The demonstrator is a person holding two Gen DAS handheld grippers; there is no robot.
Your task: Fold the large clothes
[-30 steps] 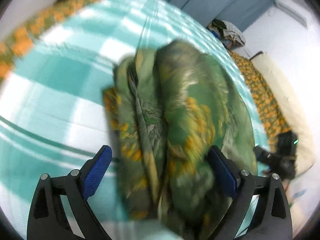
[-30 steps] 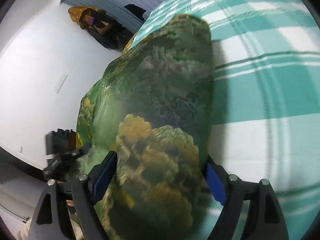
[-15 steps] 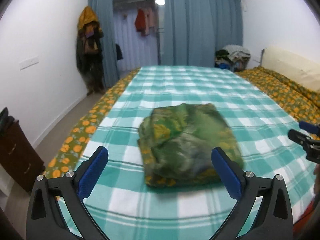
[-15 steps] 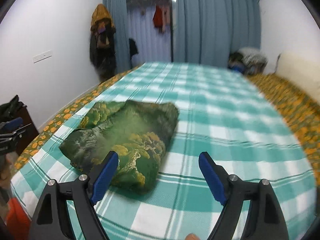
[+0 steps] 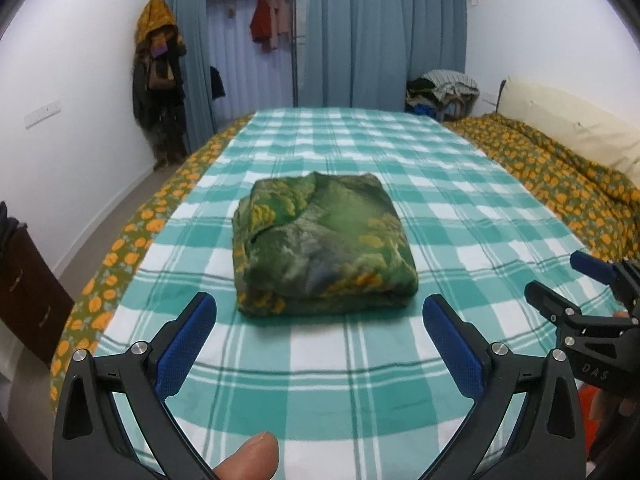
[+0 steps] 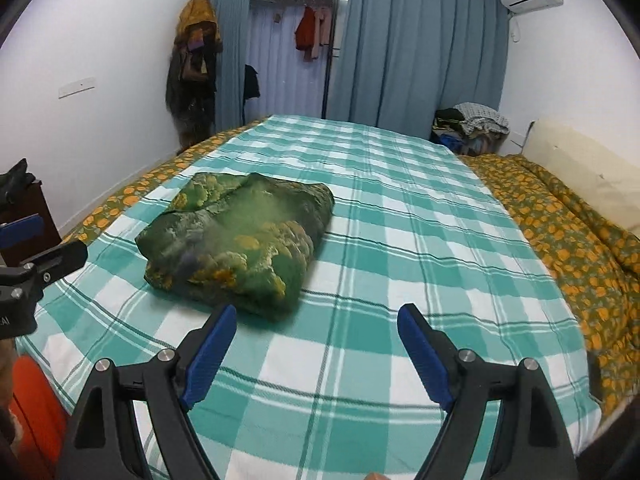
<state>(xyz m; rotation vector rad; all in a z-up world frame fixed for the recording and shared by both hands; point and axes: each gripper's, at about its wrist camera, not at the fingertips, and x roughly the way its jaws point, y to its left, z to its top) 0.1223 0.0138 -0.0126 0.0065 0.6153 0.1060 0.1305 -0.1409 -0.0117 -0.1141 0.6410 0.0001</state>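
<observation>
A green and yellow patterned garment lies folded into a thick square bundle on the teal checked bed sheet. It also shows in the right wrist view, left of centre. My left gripper is open and empty, held back from the bundle's near edge. My right gripper is open and empty, to the right of the bundle's near corner. Each gripper shows at the edge of the other's view: the right one and the left one.
An orange-flowered cover and a cream pillow lie along the bed's right side. A pile of clothes sits at the far right corner. Coats hang on the left wall. A dark cabinet stands left of the bed.
Both grippers have let go of the bundle and drawn back and up from it. The garment now lies folded on the sheet, apart from both.
</observation>
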